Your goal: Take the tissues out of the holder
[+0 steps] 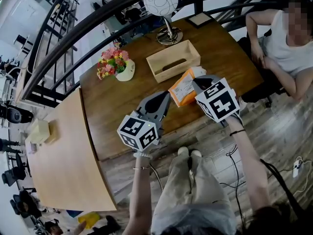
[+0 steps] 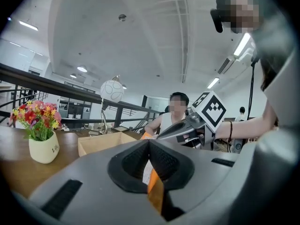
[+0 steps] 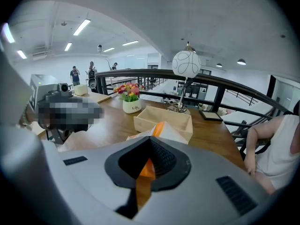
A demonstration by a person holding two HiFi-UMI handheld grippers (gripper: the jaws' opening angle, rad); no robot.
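Observation:
The orange and white tissue pack (image 1: 182, 87) hangs just above the brown table (image 1: 112, 116), in front of the open wooden holder (image 1: 173, 60). Both grippers pinch it. My left gripper (image 1: 166, 99) is shut on the pack's near left edge, and the orange wrapper (image 2: 155, 191) shows between its jaws. My right gripper (image 1: 196, 83) is shut on the right end, with the wrapper (image 3: 142, 177) squeezed in its jaws and the pack (image 3: 162, 130) rising ahead. The holder (image 3: 164, 118) stands behind it; in the left gripper view the holder (image 2: 101, 142) appears at centre left.
A white pot of flowers (image 1: 119, 65) stands left of the holder, a globe lamp (image 1: 161, 3) behind it. A person in white (image 1: 288, 43) sits at the table's right end. A lighter table (image 1: 63, 160) adjoins on the left; railing runs along the far side.

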